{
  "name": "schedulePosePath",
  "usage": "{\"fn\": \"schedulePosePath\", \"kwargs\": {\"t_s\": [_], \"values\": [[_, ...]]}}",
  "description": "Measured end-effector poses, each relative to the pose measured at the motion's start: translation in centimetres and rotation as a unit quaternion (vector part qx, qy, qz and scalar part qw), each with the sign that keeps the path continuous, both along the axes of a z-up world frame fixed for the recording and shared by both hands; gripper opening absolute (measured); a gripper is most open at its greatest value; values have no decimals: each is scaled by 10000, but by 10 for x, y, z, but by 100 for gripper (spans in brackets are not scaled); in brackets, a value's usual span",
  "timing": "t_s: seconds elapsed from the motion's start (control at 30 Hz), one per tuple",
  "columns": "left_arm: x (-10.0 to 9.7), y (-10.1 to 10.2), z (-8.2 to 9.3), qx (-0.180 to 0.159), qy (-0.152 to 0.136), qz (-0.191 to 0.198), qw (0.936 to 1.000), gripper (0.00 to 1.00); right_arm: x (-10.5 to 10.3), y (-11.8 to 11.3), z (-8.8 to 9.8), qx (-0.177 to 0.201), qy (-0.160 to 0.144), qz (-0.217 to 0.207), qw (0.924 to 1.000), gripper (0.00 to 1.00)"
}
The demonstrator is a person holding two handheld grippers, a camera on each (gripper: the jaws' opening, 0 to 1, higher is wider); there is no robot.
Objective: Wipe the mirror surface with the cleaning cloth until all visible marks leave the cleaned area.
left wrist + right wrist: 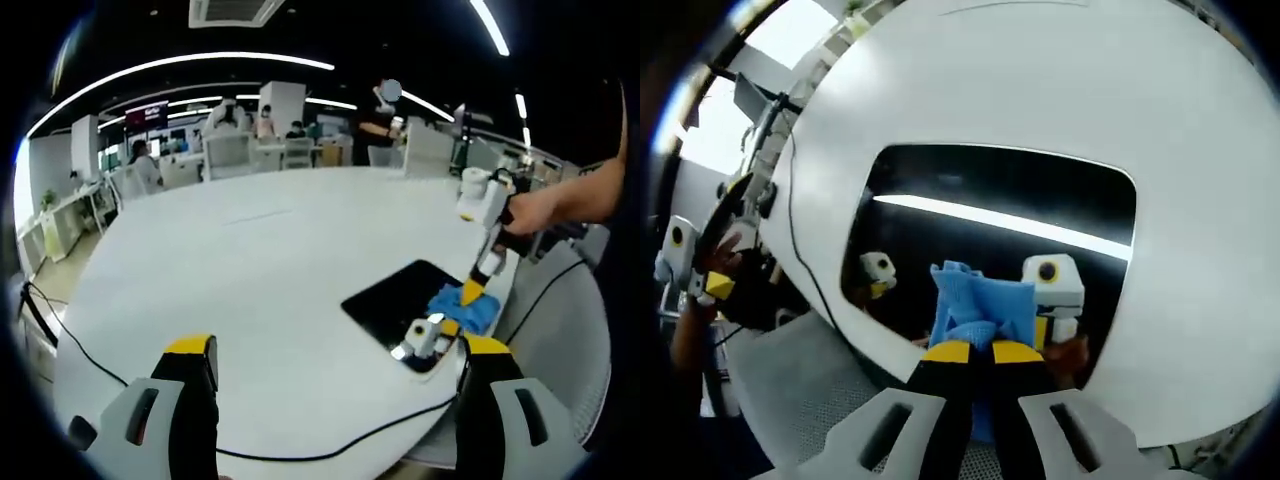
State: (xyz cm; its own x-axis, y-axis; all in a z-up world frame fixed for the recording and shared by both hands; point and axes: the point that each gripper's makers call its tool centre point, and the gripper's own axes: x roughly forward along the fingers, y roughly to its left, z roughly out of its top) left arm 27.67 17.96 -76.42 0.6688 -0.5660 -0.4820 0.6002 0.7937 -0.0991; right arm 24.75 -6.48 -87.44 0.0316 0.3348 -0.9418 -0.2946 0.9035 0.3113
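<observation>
Right claw [978, 352] grips blue cloth [975, 300] on mirror [1040, 200]; left claw [335, 360] gapes wide; no legible writing.

The left gripper view looked from low over the near edge of the white table [250, 270], facing across it toward the office behind, with the mirror [400, 300] off to its right and some way ahead. The right gripper view looked steeply down, close over the mirror [1000, 230], near the table [1060, 80] rim. Both views shared the mirror, the blue cloth [470, 308] [975, 300] and the tabletop around them.
</observation>
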Motion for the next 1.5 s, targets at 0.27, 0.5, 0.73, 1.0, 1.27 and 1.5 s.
{"fn": "schedulePosePath", "kwargs": {"t_s": [0.27, 0.5, 0.73, 1.0, 1.27, 1.5], "values": [[-5, 4, -2, 9, 13, 30, 10000, 100, 0, -1, 0, 68, -36, 8, 10000, 0], [-8, 5, -3, 38, 43, 43, 10000, 100, 3, -24, 0, 25, -42, -82, 10000, 0], [-7, 3, -3, 42, 26, 19, 10000, 100, 1, -46, 2, -65, -31, -195, 9998, 0], [-6, 3, -3, 53, 41, 17, 10000, 100, 2, -54, 2, -115, -46, -213, 9997, 0], [-4, 6, -2, 55, 35, 33, 10000, 100, 6, -54, 0, -150, -23, -210, 9997, 0], [-4, 7, -5, 25, 50, 64, 10000, 100, 25, -54, 0, -236, -58, -187, 9995, 0]]}}
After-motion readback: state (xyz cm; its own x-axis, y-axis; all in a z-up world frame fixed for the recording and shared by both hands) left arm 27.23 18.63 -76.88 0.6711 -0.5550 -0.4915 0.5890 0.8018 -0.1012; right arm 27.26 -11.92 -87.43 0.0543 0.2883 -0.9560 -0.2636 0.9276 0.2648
